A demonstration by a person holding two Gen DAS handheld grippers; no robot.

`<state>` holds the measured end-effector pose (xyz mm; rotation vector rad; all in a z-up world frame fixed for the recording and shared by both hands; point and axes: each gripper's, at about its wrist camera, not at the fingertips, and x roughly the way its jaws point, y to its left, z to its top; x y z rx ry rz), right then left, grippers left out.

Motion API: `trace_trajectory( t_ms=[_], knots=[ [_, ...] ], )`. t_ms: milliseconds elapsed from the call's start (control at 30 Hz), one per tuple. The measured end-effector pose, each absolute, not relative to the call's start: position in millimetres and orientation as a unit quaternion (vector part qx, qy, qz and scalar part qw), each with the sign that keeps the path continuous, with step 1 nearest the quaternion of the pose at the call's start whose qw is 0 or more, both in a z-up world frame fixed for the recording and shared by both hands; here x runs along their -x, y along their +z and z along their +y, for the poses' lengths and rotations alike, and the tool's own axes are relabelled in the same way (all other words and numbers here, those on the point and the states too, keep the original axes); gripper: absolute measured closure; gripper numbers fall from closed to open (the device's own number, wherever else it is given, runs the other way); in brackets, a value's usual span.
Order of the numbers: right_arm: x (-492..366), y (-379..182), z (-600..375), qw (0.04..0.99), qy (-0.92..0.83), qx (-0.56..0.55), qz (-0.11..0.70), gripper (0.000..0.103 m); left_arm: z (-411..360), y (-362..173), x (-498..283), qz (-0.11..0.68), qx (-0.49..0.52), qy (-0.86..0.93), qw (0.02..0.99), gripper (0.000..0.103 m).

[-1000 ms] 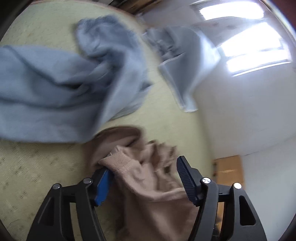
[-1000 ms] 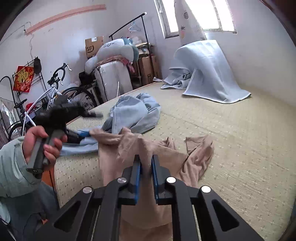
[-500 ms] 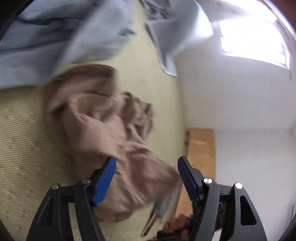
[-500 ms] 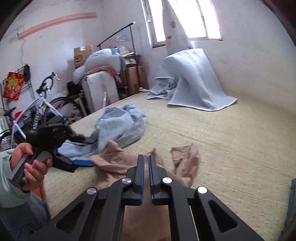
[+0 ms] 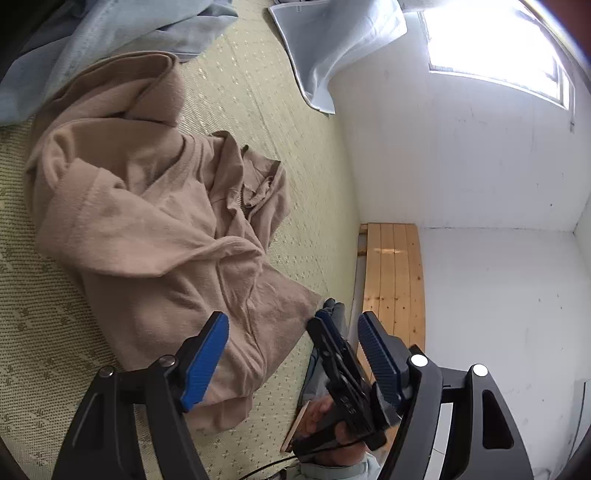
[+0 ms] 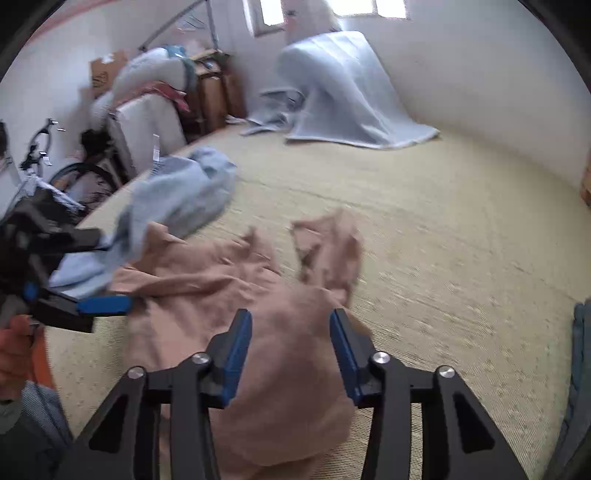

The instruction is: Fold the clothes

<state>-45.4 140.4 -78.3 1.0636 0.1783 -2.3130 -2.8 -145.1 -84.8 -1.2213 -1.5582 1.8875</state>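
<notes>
A cluttered room with a woven mat underfoot and daylight from the far windows

The pale green woven mat (image 6: 424,236) covers most of the floor and runs up to the white wall (image 5: 461,166). A strip of bare wooden boards (image 5: 393,280) lies along the foot of that wall, at the mat's edge. At the far end a light blue blanket (image 6: 340,92) is draped over something tall beneath the bright window (image 5: 495,48). To one side a bicycle (image 6: 48,173) leans near a white appliance (image 6: 147,125) heaped with bundles, with cardboard boxes (image 6: 214,88) stacked just beside it and a metal clothes rail (image 6: 177,22) rising behind.
</notes>
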Motion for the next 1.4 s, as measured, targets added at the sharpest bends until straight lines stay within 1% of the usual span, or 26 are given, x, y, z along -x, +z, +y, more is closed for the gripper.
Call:
trace_trajectory(
  t_ms=[233,300,333,367,567,867,1067,1400],
  knots=[
    [60.4,-93.7,142.5,0.260,-0.871,-0.413,0.060,0.056,-137.7,-84.4,5.7,-0.551,0.431,0.683,0.208,0.026],
    [57.0,-90.0,138.8,0.269,-0.874,-0.400,0.064,0.072,-136.7,-88.0,6.4,-0.557,0.432,0.678,0.206,0.026],
    [54.3,-87.2,136.8,0.276,-0.874,-0.394,0.067,0.090,-136.0,-89.5,6.9,-0.560,0.433,0.676,0.206,0.026],
    [51.1,-84.1,134.6,0.285,-0.873,-0.389,0.071,0.097,-135.4,-90.6,7.3,-0.563,0.433,0.673,0.207,0.026],
    [34.5,-71.1,128.6,0.340,-0.858,-0.377,0.079,0.101,-129.7,-93.2,10.9,-0.573,0.434,0.663,0.210,0.026],
    [-0.4,-52.5,132.3,0.439,-0.820,-0.358,0.084,0.101,-117.3,-94.3,18.2,-0.570,0.439,0.666,0.199,0.026],
    [-27.9,-57.0,124.0,0.513,-0.765,-0.375,0.103,0.101,-115.0,-97.7,21.6,-0.566,0.440,0.673,0.178,0.026],
    [-42.4,-80.8,113.9,0.534,-0.727,-0.411,0.130,0.102,-105.9,-106.6,28.8,-0.515,0.481,0.697,0.134,0.027]
  ],
)
